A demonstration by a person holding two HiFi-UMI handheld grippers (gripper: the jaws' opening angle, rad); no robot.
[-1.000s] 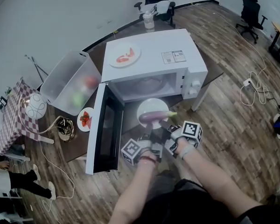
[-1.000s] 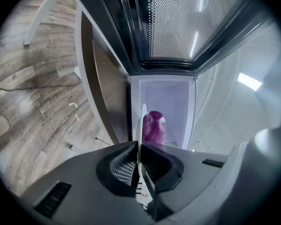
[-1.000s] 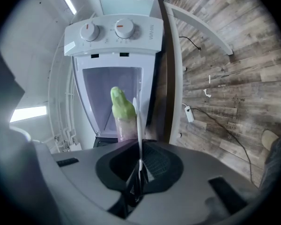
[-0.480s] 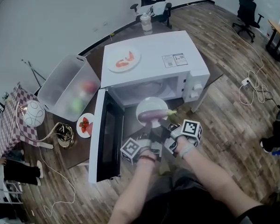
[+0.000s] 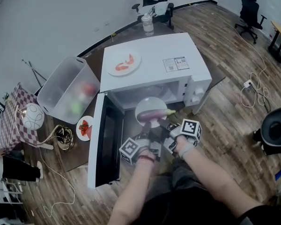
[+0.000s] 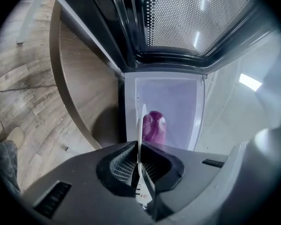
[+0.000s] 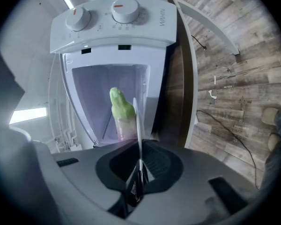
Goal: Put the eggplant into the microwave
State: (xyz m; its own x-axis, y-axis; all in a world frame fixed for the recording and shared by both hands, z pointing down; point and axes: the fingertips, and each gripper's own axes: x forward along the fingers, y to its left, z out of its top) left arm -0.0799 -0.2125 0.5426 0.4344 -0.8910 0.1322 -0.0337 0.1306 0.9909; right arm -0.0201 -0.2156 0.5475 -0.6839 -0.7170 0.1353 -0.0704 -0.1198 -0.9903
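Note:
A purple eggplant point(image 5: 155, 112) with a green stem point(image 7: 120, 105) lies on a white plate point(image 5: 147, 105). The plate is held level just in front of the open mouth of the white microwave point(image 5: 154, 62). My left gripper point(image 5: 148, 128) is shut on the plate's near rim point(image 6: 141, 135), with the eggplant's purple end point(image 6: 153, 125) just beyond it. At the rim's right side point(image 7: 137, 125), my right gripper point(image 5: 165, 124) is also shut on the plate. The microwave door point(image 5: 104, 142) hangs wide open to the left.
On top of the microwave sits a plate with red food point(image 5: 123, 61). A clear plastic bin point(image 5: 68, 88) and a small plate of strawberries point(image 5: 85, 127) lie left of the door. A bottle point(image 5: 149, 22) stands behind. A dark round object point(image 5: 276, 130) is at the right edge.
The plate with the eggplant has edged slightly toward the microwave's opening, both grippers still holding it. A dark round object has come into view at the right.

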